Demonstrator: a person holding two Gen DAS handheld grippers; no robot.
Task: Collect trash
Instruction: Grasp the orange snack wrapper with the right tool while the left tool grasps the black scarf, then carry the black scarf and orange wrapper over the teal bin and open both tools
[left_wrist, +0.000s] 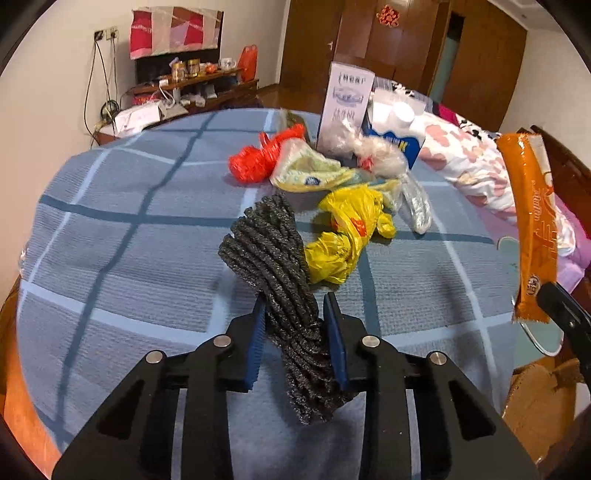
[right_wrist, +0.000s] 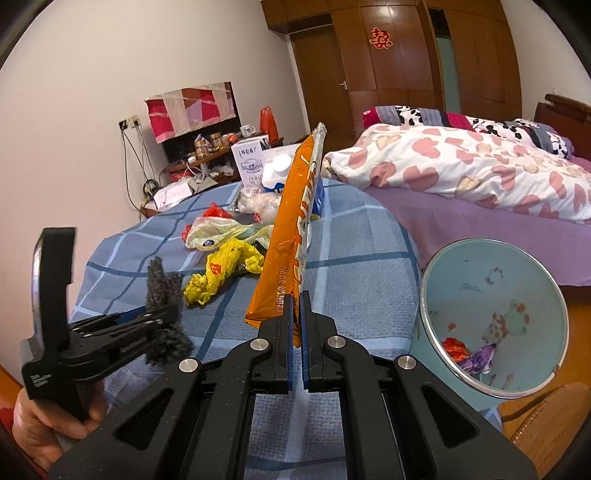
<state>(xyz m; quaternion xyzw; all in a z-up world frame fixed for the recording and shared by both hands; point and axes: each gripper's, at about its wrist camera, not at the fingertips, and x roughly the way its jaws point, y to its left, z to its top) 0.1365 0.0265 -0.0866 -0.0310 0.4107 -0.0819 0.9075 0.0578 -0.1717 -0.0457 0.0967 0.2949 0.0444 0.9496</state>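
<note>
Trash lies scattered on the blue checked tablecloth (left_wrist: 129, 229): one yellow plastic bag (left_wrist: 343, 236), one red plastic bag (left_wrist: 258, 158), one pale printed wrapper (left_wrist: 310, 173) and one clear crumpled bag (left_wrist: 369, 151), all near one another. Beside the table stands one pale blue bin (right_wrist: 495, 317); in it lie two pieces, one red wrapper (right_wrist: 454, 349) and one purple wrapper (right_wrist: 478, 360). Your left gripper (left_wrist: 295, 332) is clamped narrowly on one dark grey scouring pad (left_wrist: 273, 251), its blue pads pressing both sides. Your right gripper (right_wrist: 297, 332) is closed tight on the lower end of one long orange snack wrapper (right_wrist: 291, 236), held upright above the table's edge, left of the bin.
</note>
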